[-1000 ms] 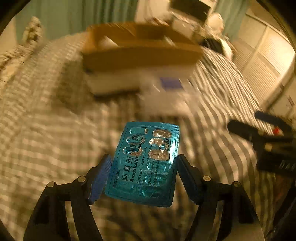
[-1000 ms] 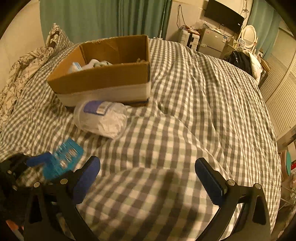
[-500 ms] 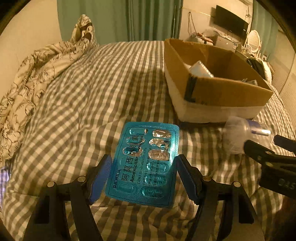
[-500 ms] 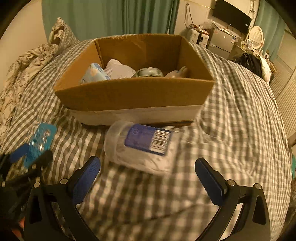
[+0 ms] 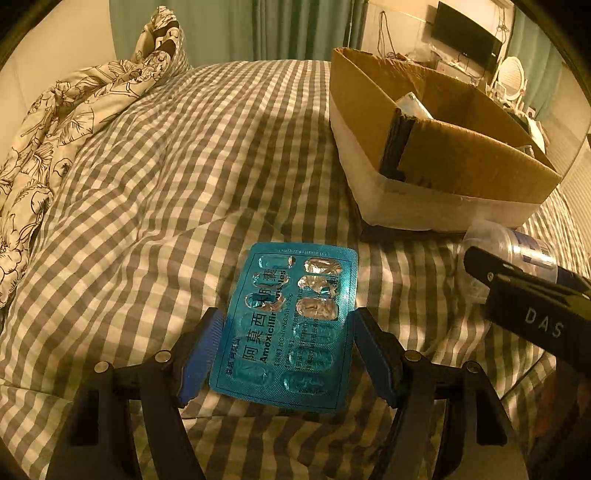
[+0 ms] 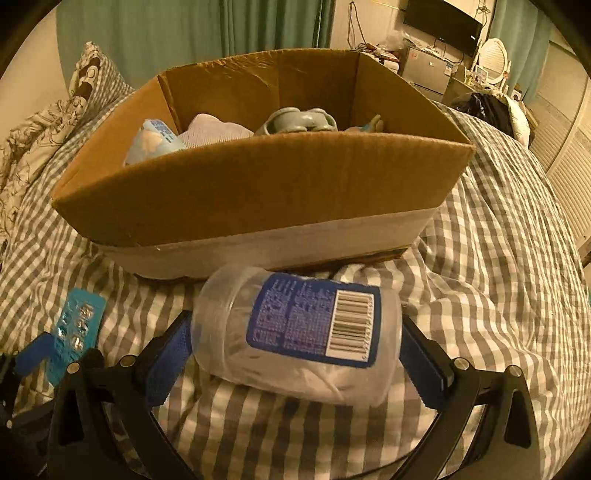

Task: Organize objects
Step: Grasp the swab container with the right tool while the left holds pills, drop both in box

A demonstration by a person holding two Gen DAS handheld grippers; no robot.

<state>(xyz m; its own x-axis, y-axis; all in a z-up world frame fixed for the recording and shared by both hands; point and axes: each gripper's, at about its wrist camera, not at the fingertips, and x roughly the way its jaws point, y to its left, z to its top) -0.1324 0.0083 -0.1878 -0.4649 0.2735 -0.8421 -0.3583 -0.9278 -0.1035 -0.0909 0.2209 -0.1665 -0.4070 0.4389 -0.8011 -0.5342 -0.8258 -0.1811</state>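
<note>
Left tool (image 5: pixel 286 354) clamped shut; right tool (image 6: pixel 295 354) spread wide.

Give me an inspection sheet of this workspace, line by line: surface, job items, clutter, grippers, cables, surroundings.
Surface: bed with a gray-and-white checked duvet, rumpled.
Job's things: blue amoxicillin blister pack, several pockets burst; clear plastic jar with a blue barcode label, lying on its side; open cardboard box already holding several items.
Clutter: floral-print bedding bunched at the edge.
Grippers: left gripper shut on the blister pack; right gripper straddles the jar, grip cannot be told.
Cables: wires hang on the far wall.
Surroundings: green curtains, wall television, round mirror.
</note>
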